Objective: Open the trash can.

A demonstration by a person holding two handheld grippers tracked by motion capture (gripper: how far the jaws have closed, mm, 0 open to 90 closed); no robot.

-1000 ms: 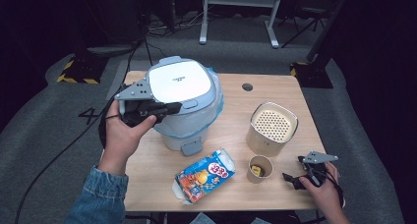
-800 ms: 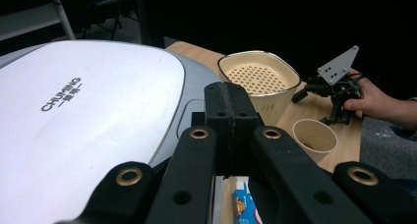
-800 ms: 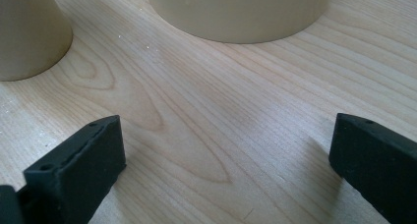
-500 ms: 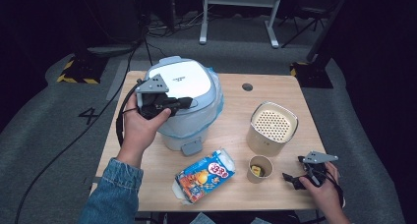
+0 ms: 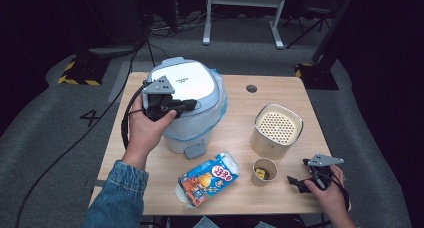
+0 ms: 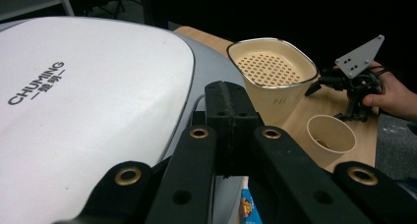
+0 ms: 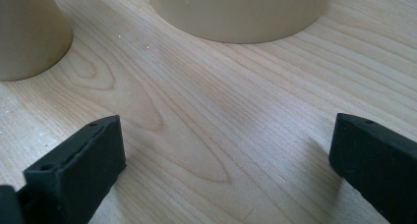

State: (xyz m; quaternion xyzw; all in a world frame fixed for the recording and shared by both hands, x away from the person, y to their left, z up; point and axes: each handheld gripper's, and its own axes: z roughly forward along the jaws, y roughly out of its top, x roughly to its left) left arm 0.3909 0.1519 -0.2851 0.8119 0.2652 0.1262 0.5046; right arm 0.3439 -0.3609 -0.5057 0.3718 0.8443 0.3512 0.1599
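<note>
The round white-and-grey cooker with a glossy white lid [image 5: 187,105] stands on the left half of the pale wooden table [image 5: 280,95], and the left gripper [image 5: 190,106] hangs just over the lid's left part with its 2 black jaws pressed together on nothing. To the right stand a cream perforated basket [image 5: 277,129] and a small paper cup [image 5: 263,171], with a colourful snack packet [image 5: 208,178] lying in front of the cooker. The right gripper [image 5: 299,182] rests at the table's near right corner, beside the cup, its jaws spread wide.
</note>
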